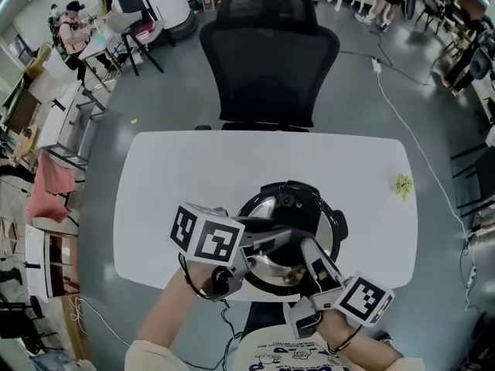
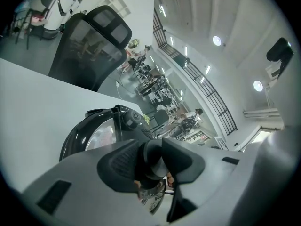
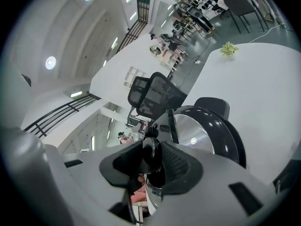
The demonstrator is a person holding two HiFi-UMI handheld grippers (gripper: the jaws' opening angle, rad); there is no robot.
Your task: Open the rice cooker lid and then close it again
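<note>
Your left hand [image 1: 203, 283] and right hand [image 1: 331, 319] sit closest to the head camera, and the lower edge of that view cuts off both forearms. Each hand carries one gripper.

1. Left gripper [image 2: 153, 160]: in the left gripper view its jaws stand fairly wide and clamp a dark rounded part of the lid [image 2: 101, 136]. The pads cover most of that part, so you cannot make out its full shape.
2. Right gripper [image 3: 150, 161]: in the right gripper view its jaws are set about as wide and press on the same kind of dark rounded part. Only a black disc edge shows between the pads.
3. Rice cooker [image 1: 339, 224]: it stands at the near edge of the table [image 1: 178, 172], about midway along it. In the head view both grippers cross over the lid's near side and hide it. You see only the black rim, a patch of bright metal and a knob [image 1: 288, 200] on the far side. The cooker body is hidden below, so you cannot tell whether the lid is seated or lifted.
4. Surroundings: a small green object [image 1: 401, 185], too small to identify, lies near the table's right edge. An office chair [image 1: 267, 52] stands behind the far edge.
</note>
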